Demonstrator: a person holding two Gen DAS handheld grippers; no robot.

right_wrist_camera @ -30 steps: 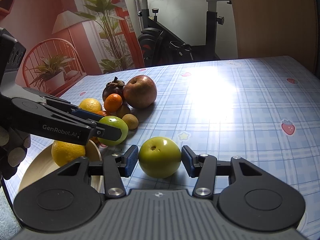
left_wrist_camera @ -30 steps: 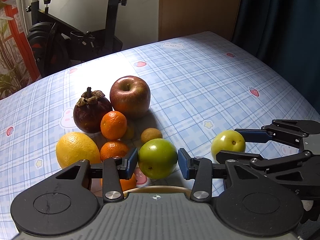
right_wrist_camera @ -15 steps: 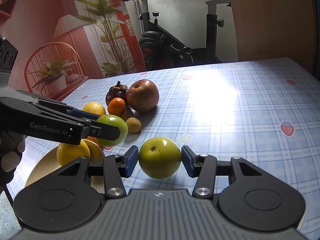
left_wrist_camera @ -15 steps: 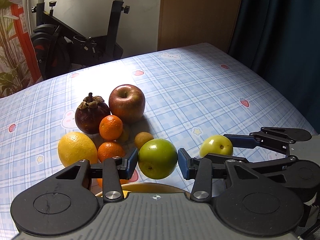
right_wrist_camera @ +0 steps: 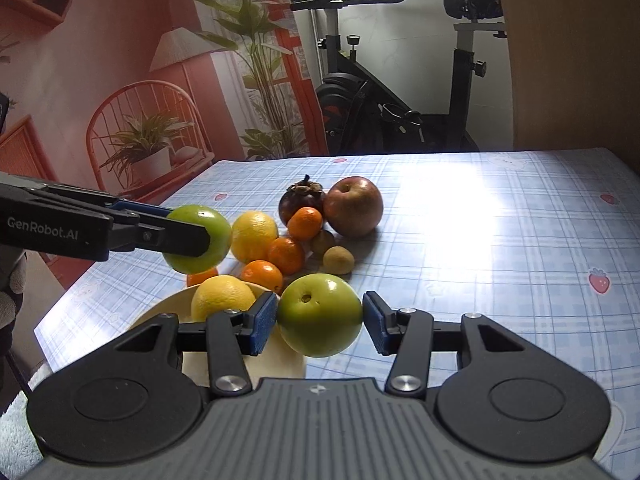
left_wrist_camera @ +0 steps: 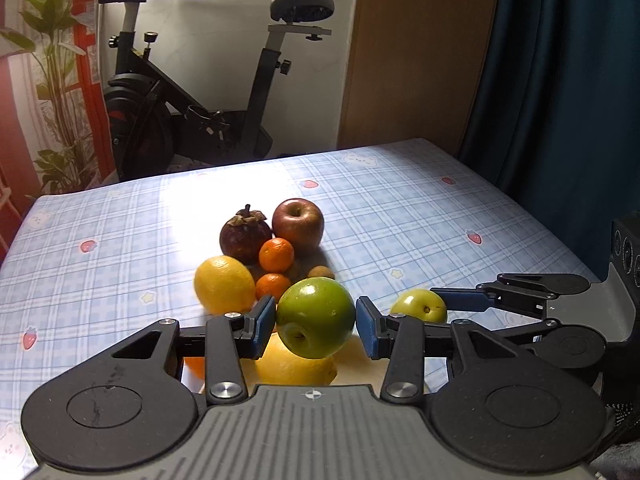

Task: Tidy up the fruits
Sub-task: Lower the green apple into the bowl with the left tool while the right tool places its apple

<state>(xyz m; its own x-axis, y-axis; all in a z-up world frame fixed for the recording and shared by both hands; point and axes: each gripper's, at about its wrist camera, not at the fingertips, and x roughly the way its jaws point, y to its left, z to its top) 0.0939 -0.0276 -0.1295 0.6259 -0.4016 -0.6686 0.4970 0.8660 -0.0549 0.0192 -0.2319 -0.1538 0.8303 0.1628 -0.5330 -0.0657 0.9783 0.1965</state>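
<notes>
Both green apples have risen off the bench, left gripper [left_wrist_camera: 316, 322] and right gripper [right_wrist_camera: 319, 321] each grasping one; lower them gently beside the lemon [right_wrist_camera: 222, 297] in the near bowl [right_wrist_camera: 168, 312].

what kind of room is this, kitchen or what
Probably a lived-in room at home, not clearly a kitchen: an exercise bike stands behind the table, beside a dark curtain and a leafy plant.
</notes>
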